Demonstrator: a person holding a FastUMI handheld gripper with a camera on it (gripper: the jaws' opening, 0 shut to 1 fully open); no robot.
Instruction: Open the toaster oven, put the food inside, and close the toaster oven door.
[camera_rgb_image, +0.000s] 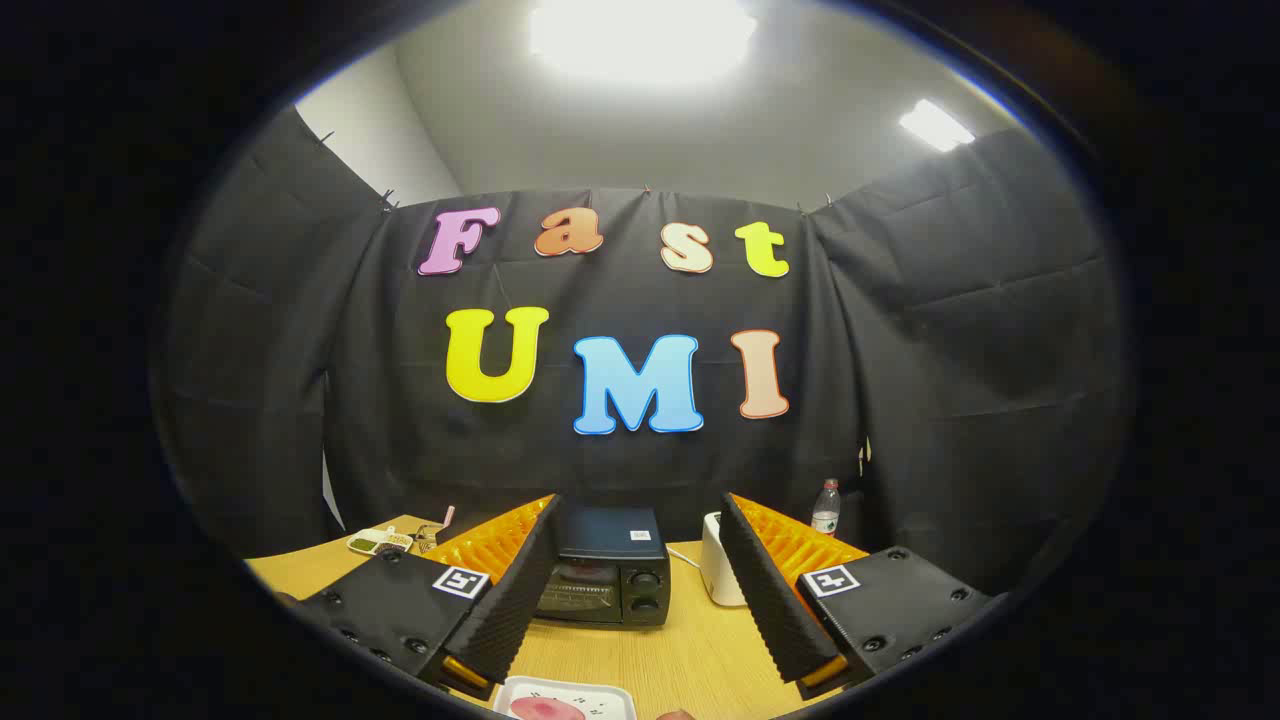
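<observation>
Gripper (640, 590) fingers wide apart, holding nothing. Black toaster oven (608, 578) sits on wooden table (690, 650) just ahead, between fingers, door closed. White plate (565, 697) with pink food (545, 709) lies near, below fingers. Water bottle (825, 508) stands far right, beyond.

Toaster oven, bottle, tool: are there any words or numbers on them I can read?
Toaster oven: the white sticker on top is too small to read.
Bottle: label too blurred to read.
Tool, open, oven just ahead of its fingers: square black-and-white markers, patterns, no words.
</observation>
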